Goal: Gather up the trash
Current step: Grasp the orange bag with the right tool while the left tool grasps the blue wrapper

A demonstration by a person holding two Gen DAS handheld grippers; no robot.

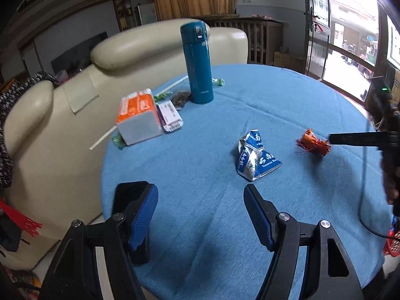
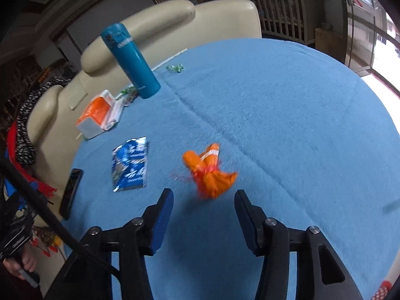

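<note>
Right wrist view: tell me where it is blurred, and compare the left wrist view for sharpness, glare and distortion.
Right wrist view: the orange wrapper ahead of the right gripper is smeared by motion blur, and the teal flask leans from fisheye bending. Left wrist view: sharper, the blue-and-white packet shows legible print; daylight blows out the glass door, and the table rim curves.

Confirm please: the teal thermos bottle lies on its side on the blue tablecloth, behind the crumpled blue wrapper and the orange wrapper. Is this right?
Not quite. The teal thermos bottle stands upright on the blue tablecloth, as the left wrist view shows clearly. The rest holds: it is behind the crumpled blue wrapper and the orange wrapper.
</note>
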